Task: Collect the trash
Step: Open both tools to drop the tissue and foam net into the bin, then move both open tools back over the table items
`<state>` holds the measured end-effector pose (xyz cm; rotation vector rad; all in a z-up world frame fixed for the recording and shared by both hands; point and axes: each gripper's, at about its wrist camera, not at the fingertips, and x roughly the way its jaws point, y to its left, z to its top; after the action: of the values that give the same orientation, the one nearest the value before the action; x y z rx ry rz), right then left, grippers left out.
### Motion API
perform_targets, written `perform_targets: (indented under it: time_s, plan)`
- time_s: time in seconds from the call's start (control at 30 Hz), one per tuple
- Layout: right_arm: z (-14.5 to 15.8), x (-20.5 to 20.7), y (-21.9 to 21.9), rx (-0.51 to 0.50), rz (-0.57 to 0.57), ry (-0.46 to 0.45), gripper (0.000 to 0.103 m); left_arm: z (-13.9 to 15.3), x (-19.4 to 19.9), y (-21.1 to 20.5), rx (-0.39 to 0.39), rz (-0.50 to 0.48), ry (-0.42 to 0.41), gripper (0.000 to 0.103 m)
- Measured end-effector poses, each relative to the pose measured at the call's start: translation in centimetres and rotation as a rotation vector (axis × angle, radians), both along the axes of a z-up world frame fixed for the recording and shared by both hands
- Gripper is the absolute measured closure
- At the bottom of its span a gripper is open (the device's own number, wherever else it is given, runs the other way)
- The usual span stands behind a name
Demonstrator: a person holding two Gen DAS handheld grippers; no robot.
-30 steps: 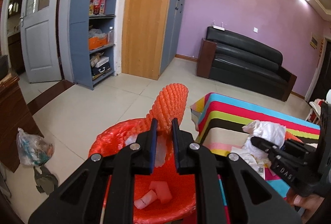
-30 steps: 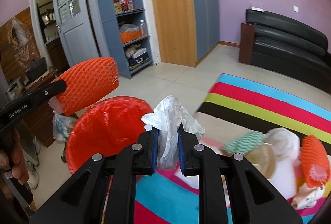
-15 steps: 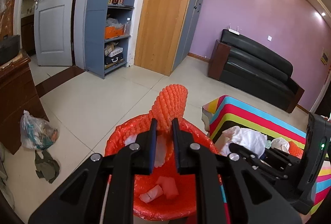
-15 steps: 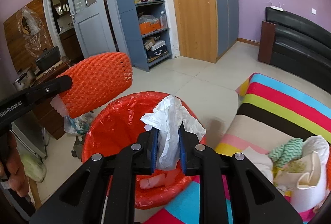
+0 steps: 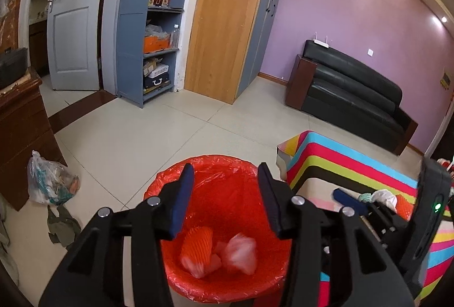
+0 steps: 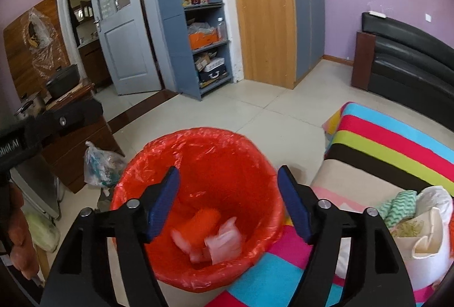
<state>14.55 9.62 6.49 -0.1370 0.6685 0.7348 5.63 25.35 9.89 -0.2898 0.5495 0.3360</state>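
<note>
A trash bin lined with a red bag point(image 5: 224, 165) point(image 6: 198, 142) stands on the floor beside the striped table. Both grippers hover over it. My left gripper point(image 5: 225, 193) is open and empty. My right gripper point(image 6: 228, 193) is open and empty. Inside the bin lie an orange foam net point(image 5: 197, 243) point(image 6: 203, 223) and a crumpled white plastic bag point(image 5: 239, 251) point(image 6: 224, 244), both blurred. More trash sits on the table: a green-white cloth point(image 6: 397, 206), a white paper bag point(image 6: 425, 244) and an orange net point(image 5: 403, 204).
The table has a striped cloth point(image 6: 391, 142) point(image 5: 340, 159) at the right. A tied bag of rubbish point(image 5: 49, 183) point(image 6: 102, 165) lies on the floor by a brown cabinet point(image 5: 20, 119). A black sofa point(image 5: 351, 97) and blue shelves point(image 5: 153, 23) stand farther off.
Both grippers opened over the bin. The orange net dropped from the left gripper and the white plastic bag from the right; both now lie in the bin.
</note>
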Motion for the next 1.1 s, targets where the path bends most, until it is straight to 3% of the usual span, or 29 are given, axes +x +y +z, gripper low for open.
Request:
perform_targets:
  time_s: [0.27, 0.33, 0.4, 0.73, 1.1]
  plan:
    - [1.4, 0.1, -3.2, 0.012, -0.099, -0.071, 0.021, -0.2, 0.7, -1.2, 0.041, -0.003, -0.008, 0.058]
    - [1.7, 0.2, -4.0, 0.018, -0.110, -0.077, 0.019, -0.3, 0.9, -1.6, 0.047, -0.005, -0.006, 0.053]
    - [1.9, 0.0, -5.2, 0.029, -0.126, -0.084, 0.019, -0.5, 1.1, -2.1, 0.054, -0.010, -0.011, 0.048]
    - [2.1, 0.3, -11.9, -0.012, -0.225, -0.125, 0.019, -1.3, 3.2, -6.0, 0.088, -0.072, -0.002, 0.043]
    - [2.4, 0.9, -20.0, -0.041, -0.343, -0.120, 0.019, -1.9, 5.1, -11.1, 0.092, -0.163, -0.013, 0.043]
